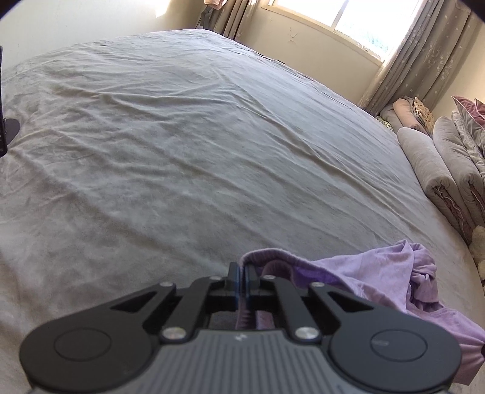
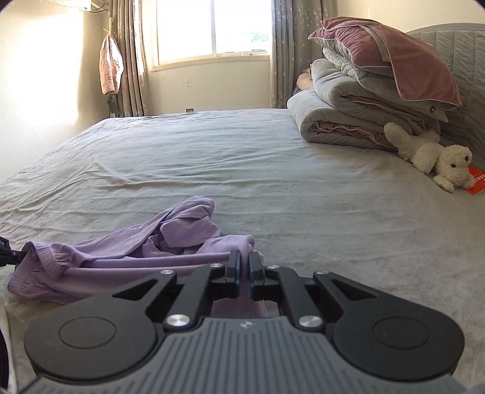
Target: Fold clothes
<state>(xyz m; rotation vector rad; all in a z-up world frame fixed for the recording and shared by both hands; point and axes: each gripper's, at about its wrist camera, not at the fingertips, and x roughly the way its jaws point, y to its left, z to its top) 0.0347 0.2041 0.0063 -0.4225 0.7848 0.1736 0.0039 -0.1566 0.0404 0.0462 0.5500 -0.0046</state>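
Left gripper (image 1: 242, 274) clamped on the ribbed edge of the purple garment (image 1: 372, 282), fabric pinched between the blue pads and trailing off to the right in a loose bunch. Right gripper (image 2: 245, 263) also clamped on the same purple garment (image 2: 127, 251), holding a bunched fold at its near right end; cloth runs left from there in stretched folds toward the other tool, whose black tip just shows at the left edge of the right wrist view. Garment sits on the near part of the bed, crumpled in the middle, ribbed cuff or hem visible at the left end, most of it resting on the grey bedsheet (image 2: 272, 157).

Sheet is wrinkled and covers the whole mattress. Further back on the right: stack of rolled and folded grey quilts (image 2: 348, 115) with a mauve pillow (image 2: 391, 51) on top, against the padded headboard (image 2: 460, 60). White plush dog (image 2: 430, 154) lies at the foot of that stack, touching it, with an orange book (image 2: 477, 181) just beside its head.

Far end: window (image 2: 212, 27) with bright daylight, patterned curtains (image 2: 130, 54) on both sides, pink towel (image 2: 110, 63) hanging left of the curtain. In the left wrist view a dark object pokes in at the left frame edge, can't tell what it is
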